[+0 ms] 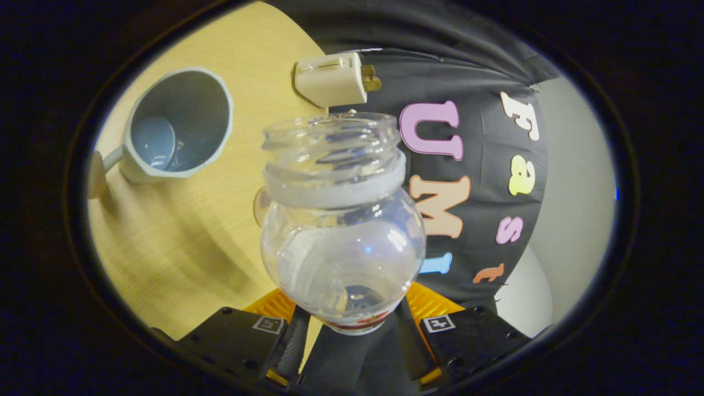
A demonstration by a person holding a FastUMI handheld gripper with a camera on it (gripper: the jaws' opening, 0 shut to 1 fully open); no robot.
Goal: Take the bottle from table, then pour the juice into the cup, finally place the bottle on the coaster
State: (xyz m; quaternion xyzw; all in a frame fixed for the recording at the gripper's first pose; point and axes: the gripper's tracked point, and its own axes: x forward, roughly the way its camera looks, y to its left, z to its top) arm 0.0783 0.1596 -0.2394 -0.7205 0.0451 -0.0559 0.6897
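Note:
My gripper (352, 324) is shut on a clear plastic bottle (341, 220), both fingers pressing on its lower body near a red-and-white label. The bottle has no cap, and its open mouth (333, 135) with a white neck ring points away from me. Its inside looks clear, and I cannot tell whether any juice is in it. The whole scene is rolled sideways, so the bottle is tipped relative to the wooden table (181, 247). A pale blue-grey cup (179, 124) with a handle stands on the table, off to the side of the bottle's mouth and apart from it.
A cream-coloured box-like device (333, 80) sits at the table's edge beyond the bottle. A small pale round edge (257, 206) peeks out from behind the bottle's shoulder; I cannot tell what it is. The booth's black cloth wall (478, 137) hangs past the table.

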